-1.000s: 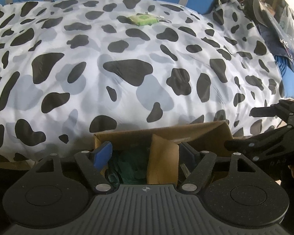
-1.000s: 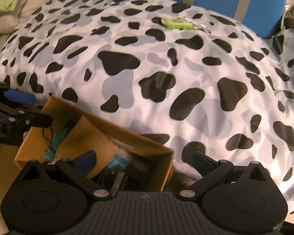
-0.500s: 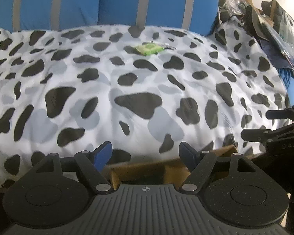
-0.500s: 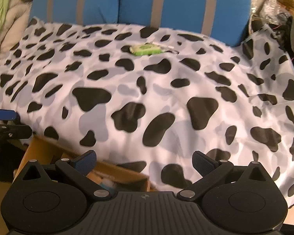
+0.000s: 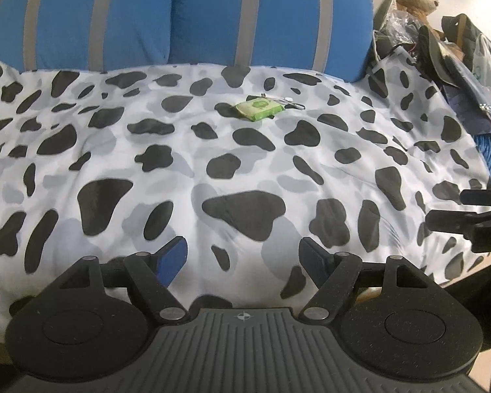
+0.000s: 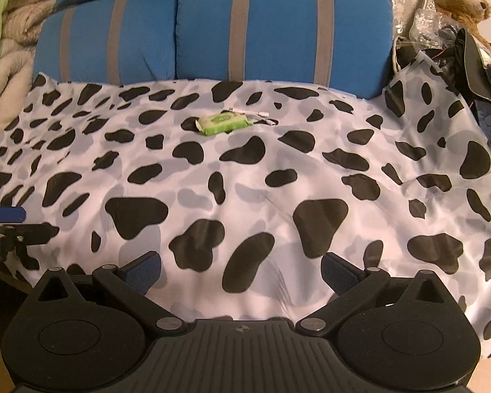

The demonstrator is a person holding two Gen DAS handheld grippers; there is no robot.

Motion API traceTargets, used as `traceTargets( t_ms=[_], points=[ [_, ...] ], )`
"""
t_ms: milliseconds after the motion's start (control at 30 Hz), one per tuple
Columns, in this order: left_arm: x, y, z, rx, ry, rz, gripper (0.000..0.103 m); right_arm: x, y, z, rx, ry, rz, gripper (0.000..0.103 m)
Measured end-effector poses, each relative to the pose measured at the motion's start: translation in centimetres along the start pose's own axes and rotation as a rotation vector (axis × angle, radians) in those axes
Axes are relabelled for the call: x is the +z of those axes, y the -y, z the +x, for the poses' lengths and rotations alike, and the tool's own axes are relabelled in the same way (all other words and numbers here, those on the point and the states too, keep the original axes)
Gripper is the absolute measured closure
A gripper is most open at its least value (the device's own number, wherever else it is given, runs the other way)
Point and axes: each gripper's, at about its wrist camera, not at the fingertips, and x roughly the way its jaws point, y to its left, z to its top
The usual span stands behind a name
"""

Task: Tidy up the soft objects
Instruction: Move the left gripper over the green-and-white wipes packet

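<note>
One green packet (image 5: pixel 259 108), print unreadable

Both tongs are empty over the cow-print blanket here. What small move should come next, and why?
Probably reach the left tongs forward toward the green packet. Both they and the right tongs stand open and empty, and the packet is the only loose item on the cow-print blanket, far ahead near the blue pillows.

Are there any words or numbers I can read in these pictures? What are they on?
No text can be read.
Green packet on the cow-print blanket: round printed mark on top, too small and blurred to read.
Gripper body: a small crosshair sign only, no letters.
Bags piled at the right: any print is too blurred to read.
</note>
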Motion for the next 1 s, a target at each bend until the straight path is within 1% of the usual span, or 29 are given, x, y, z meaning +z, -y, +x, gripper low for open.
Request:
traceTargets(
  t_ms=[300,533,667,1000],
  points=[
    [1.5,0.5,2.0,-0.010,0.033,0.071,0.023,1.2,0.3,1.8,-0.009,0.009,-0.027,0.000],
    [2.7,0.7,4.0,-0.019,0.063,0.115,0.023,2.5,0.7,3.4,-0.019,0.012,-0.023,0.000],
    [3.4,0.8,5.3,-0.009,0.057,0.146,0.023,3.3,0.7,4.6,-0.021,0.009,-0.034,0.000],
    [5.7,0.6,8.3,-0.021,0.040,0.186,0.023,5.4,1.1,7.2,-0.012,0.016,-0.045,0.000]
  ],
)
